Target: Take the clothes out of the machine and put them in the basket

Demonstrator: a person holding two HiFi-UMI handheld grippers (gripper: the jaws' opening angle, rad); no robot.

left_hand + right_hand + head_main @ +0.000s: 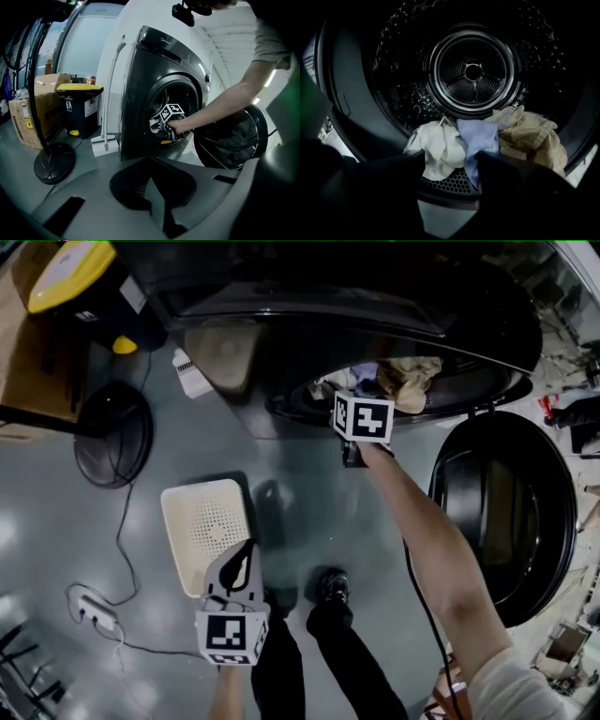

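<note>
Jaws apart at the machine [375, 296] mouth, my right claw [451, 161] faces a limp, lightweight blue garment [477, 138], likely best pinched at its hanging fold; my left claw [246, 551] hangs closed, empty.

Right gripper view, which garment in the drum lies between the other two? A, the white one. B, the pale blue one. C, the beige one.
B: the pale blue garment lies in the middle, with the white garment on its left and the beige garment on its right.
</note>
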